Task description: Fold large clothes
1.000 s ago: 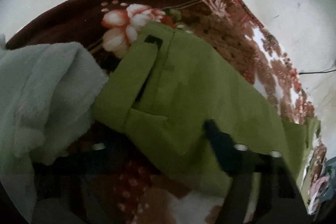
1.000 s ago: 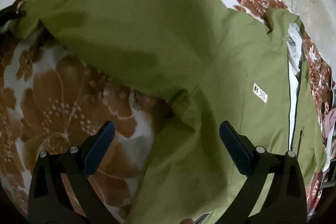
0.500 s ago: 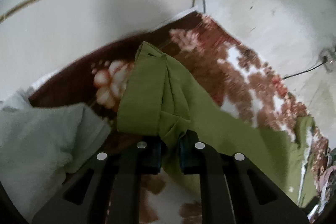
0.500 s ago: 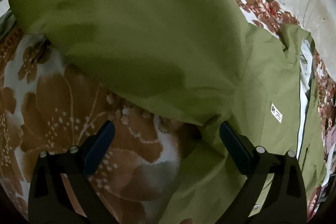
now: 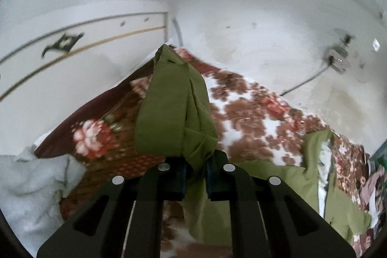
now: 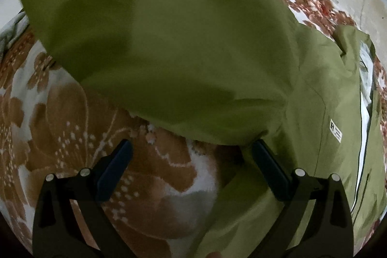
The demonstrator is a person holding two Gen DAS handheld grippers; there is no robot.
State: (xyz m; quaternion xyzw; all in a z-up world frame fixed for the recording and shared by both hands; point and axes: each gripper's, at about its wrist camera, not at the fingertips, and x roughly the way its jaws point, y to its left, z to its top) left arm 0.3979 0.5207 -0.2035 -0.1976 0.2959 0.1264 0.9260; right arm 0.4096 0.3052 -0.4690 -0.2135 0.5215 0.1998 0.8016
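Observation:
An olive green jacket lies on a floral blanket. My left gripper is shut on the jacket's sleeve cuff and holds it lifted above the bed. In the right wrist view the raised sleeve stretches from upper left down to the jacket body, which carries a small white label. My right gripper is open and empty, low over the blanket beside the armpit fold; its right finger is next to the fabric.
A pale fluffy blanket is heaped at the left. A white headboard and a wall with a socket and cable stand behind the bed. The jacket's white-lined front opening lies at the right.
My left gripper closed on the sleeve cuff and has lifted it up off the blanket. The sleeve now rises across the right wrist view. The right gripper stayed open and shifted slightly.

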